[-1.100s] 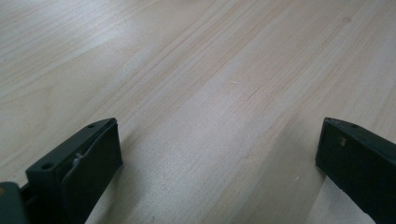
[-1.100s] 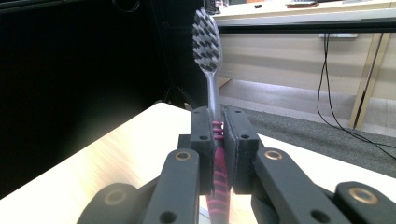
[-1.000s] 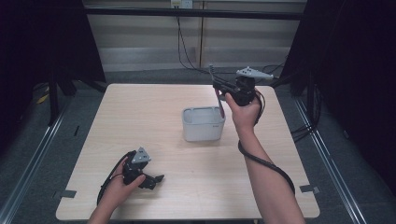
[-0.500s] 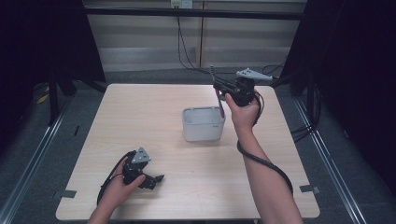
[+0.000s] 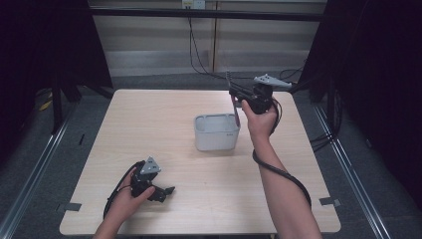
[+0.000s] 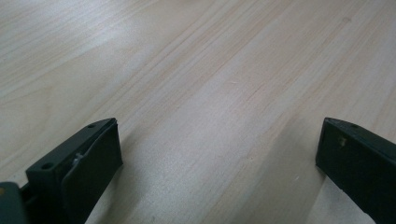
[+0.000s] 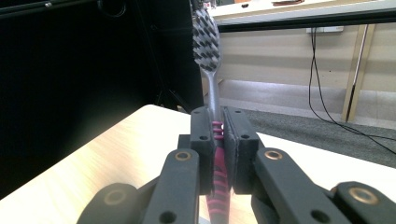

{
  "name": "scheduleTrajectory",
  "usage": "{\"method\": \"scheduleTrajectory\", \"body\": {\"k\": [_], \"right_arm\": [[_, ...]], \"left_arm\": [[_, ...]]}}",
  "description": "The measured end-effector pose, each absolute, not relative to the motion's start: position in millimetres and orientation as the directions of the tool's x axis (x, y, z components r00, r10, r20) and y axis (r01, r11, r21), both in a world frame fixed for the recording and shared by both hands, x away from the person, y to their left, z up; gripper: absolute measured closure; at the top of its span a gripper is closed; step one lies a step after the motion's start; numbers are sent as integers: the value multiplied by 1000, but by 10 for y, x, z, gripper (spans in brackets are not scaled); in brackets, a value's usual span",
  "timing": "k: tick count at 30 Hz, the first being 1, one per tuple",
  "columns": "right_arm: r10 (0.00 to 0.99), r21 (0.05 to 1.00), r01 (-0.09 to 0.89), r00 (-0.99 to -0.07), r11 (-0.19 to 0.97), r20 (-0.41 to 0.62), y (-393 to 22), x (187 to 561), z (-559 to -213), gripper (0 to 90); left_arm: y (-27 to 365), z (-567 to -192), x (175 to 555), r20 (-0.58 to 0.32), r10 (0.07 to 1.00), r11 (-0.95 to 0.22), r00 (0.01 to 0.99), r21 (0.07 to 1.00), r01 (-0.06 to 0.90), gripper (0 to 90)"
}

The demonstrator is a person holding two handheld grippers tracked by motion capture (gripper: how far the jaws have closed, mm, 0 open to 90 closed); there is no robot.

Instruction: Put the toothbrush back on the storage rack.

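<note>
My right gripper (image 5: pixel 235 95) is held above the right rim of a pale grey tub (image 5: pixel 215 139) that stands in the middle of the table. It is shut on a toothbrush (image 5: pixel 234 107). In the right gripper view the jaws (image 7: pixel 217 123) pinch the pink-ribbed handle, and the toothbrush (image 7: pixel 207 42) stands upright with its grey bristled head on top. The handle's lower end hangs over the tub. My left gripper (image 5: pixel 161 191) rests on the table near the front left. In the left gripper view its jaws (image 6: pixel 219 140) stand wide apart with bare wood between them.
The light wooden table (image 5: pixel 149 119) is ringed by dark curtains and metal rails. Cables (image 5: pixel 199 55) run along the floor behind the far edge. A black cable (image 5: pixel 286 174) trails from the right gripper along the forearm.
</note>
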State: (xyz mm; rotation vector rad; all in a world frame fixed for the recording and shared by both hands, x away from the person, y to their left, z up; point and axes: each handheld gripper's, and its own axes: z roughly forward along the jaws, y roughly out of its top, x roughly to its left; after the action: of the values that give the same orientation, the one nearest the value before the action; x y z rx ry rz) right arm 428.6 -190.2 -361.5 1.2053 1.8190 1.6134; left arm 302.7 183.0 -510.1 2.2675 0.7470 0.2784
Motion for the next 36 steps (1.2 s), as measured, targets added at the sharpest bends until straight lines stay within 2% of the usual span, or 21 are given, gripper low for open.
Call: {"method": "scheduleTrajectory", "body": {"k": [36], "right_arm": [[804,937,348,-548,-33,232,-1931,4120,-3850,834]], "left_arm": [[1825,-5105,3020,-12,592,-570,806,700,429,0]]}}
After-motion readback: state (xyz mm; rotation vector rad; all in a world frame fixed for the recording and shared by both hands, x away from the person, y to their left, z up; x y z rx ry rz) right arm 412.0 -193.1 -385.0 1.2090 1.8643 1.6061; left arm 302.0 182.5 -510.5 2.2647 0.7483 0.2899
